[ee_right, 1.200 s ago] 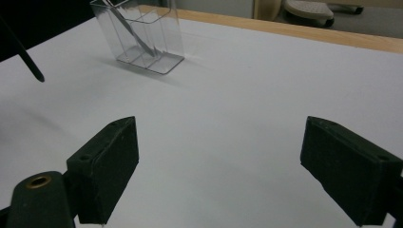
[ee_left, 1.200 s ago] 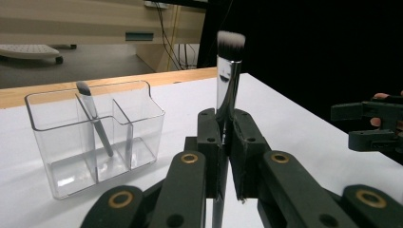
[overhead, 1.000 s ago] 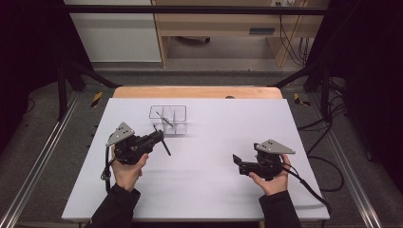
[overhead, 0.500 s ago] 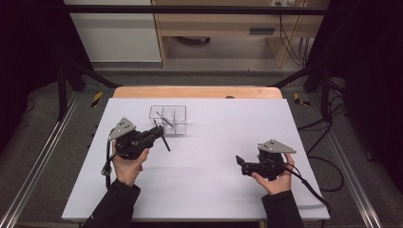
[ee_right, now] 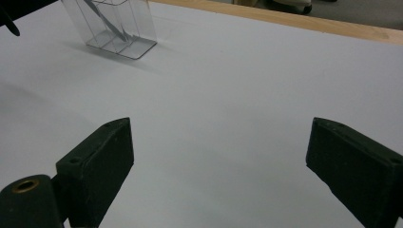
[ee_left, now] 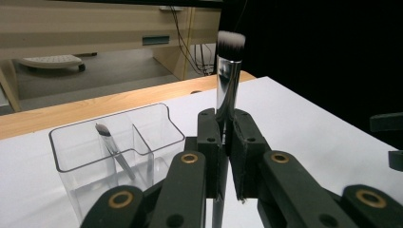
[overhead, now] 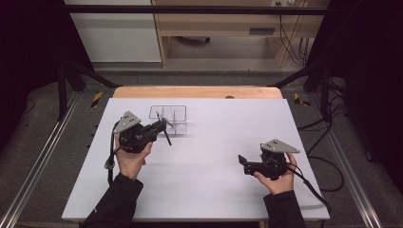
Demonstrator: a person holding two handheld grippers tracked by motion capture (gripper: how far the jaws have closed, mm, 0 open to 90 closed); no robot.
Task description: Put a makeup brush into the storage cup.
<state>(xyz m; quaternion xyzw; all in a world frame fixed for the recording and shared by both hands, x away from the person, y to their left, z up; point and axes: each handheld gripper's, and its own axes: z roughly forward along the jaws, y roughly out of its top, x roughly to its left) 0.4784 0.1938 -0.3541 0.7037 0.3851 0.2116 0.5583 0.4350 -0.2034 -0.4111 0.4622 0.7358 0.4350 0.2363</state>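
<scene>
I hold a black two-jaw gripper in each hand over a white table point(overhead: 204, 180). My left gripper point(overhead: 161, 127) has its jaws clamped tight on a makeup brush with a shiny silver metal ferrule and a dark bristle head tipped white point(ee_left: 228, 71). In the left gripper view the brush stands upright between the jaws, bristles at the top, and its thin dark handle runs down below them. From the high view the brush sits at the gripper's tip, just beside the near edge of a clear plastic organiser box with divided compartments point(overhead: 179, 114), which stands on the far left part of the table. A second, slimmer brush with an angled tip point(ee_left: 111, 148) leans inside one compartment of the box. My right gripper point(overhead: 243, 162) is low over the near right part of the table, well apart from the box, with its jaws spread wide and nothing between them.
</scene>
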